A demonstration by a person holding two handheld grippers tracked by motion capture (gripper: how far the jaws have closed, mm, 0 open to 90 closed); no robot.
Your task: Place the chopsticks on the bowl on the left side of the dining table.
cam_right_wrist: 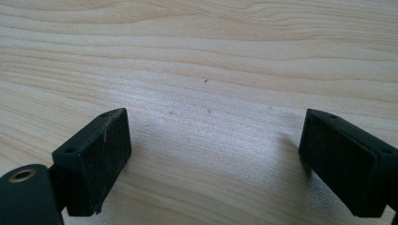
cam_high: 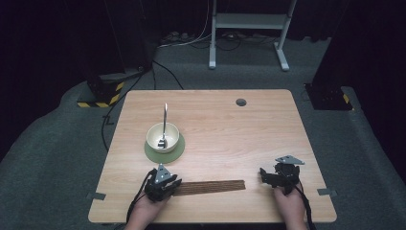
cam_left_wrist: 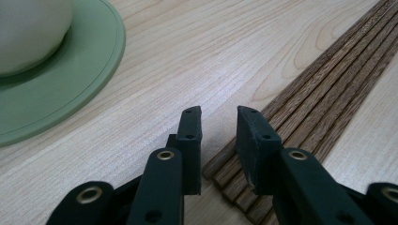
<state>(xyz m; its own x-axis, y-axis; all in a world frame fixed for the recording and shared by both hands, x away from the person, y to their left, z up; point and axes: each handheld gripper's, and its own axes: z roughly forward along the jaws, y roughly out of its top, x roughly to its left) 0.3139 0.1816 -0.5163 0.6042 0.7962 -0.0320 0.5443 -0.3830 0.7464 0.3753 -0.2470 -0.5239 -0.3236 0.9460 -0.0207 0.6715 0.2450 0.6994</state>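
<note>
Left to right across the wooden table [cam_high: 268, 124].

Container: 1 cream bowl [cam_high: 163, 137] is sitting on 1 green round mat [cam_high: 177, 152], left of the table's middle. Inside the bowl 1 metal spoon [cam_high: 164, 125] is resting, its head down in the bowl's bottom and its handle leaning out over the far rim. I cannot tell whether the bowl is holding anything besides the spoon. In my left gripper view the mat's edge [cam_left_wrist: 70, 89] and the bowl's wall [cam_left_wrist: 28, 33] are sitting at upper left, apart from the jaws.

My left gripper [cam_high: 163, 183] is lying low on the table near the front edge, just in front of the mat. Its jaws are standing narrow, with a small gap between them, and they are clasping nothing. They are hovering right at the near end of the dark slatted wooden mat [cam_left_wrist: 324, 93]; the right jaw is overlapping that end, but I cannot tell if it is touching.

The slatted mat [cam_high: 210, 187] is lying flat, running from my left gripper toward the right, parallel to the front edge.

My right gripper [cam_high: 280, 176] is sitting just past the mat's far end, apart from it. Its jaws are standing wide over bare wood, holding nothing.
</note>
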